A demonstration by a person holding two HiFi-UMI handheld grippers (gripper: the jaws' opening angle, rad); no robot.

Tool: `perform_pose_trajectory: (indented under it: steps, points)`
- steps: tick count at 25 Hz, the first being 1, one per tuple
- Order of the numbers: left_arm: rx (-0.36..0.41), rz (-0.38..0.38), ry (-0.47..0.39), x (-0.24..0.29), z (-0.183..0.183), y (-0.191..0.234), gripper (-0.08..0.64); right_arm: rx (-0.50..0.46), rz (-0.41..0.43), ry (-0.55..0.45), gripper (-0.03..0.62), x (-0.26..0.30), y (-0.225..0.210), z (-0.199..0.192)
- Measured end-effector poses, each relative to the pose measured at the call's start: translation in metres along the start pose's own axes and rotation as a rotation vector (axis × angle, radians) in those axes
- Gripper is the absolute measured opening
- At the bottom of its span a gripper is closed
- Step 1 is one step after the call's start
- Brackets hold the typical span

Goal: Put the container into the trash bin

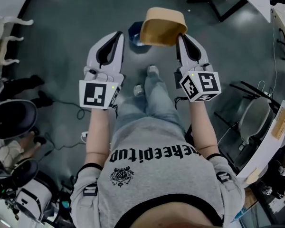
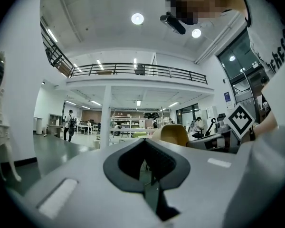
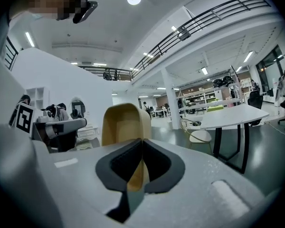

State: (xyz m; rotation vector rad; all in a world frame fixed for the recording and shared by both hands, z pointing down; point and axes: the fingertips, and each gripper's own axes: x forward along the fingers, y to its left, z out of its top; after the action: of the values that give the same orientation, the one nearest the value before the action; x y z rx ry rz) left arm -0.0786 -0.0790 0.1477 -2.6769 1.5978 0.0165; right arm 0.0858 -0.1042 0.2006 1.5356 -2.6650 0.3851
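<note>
The right gripper (image 1: 181, 38) has its jaws clamped on one wall of the tan container (image 1: 163, 26), which it holds in the air in front of the person, well above the grey floor (image 1: 61, 42). In the right gripper view the jaws of the right gripper (image 3: 141, 145) pinch the thin tan wall between their dark pads, and the rest of the container (image 3: 126, 122) stands up past the tips with its hollow side facing the camera. The left gripper (image 1: 118, 36) is held beside it, a little apart and level with it, touching nothing. In the left gripper view its jaws (image 2: 146, 144) are pressed together with nothing between them, and the container (image 2: 175, 134) shows off to the right. A dark blue thing (image 1: 134, 33) sits on the floor partly hidden by the container; what it is cannot be told. The person's shoes (image 1: 153, 71) show below the grippers
</note>
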Motion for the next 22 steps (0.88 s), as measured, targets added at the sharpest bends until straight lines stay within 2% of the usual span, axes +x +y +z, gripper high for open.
perform_pose_trajectory:
  steps: [6, 10, 14, 22]
  points:
    - [-0.016, 0.04, 0.039, 0.027, -0.023, 0.02, 0.018, 0.012, 0.025, 0.079, 0.012, 0.038, -0.02, -0.025]
    - [-0.023, 0.071, 0.029, 0.043, -0.033, 0.028, 0.018, 0.041, 0.049, 0.134, 0.012, 0.061, -0.034, -0.045]
    - [-0.044, 0.094, 0.019, 0.055, -0.045, 0.034, 0.018, 0.043, 0.071, 0.199, 0.012, 0.085, -0.045, -0.071]
    - [-0.069, 0.112, 0.06, 0.072, -0.083, 0.045, 0.018, 0.057, 0.09, 0.321, 0.012, 0.127, -0.063, -0.127]
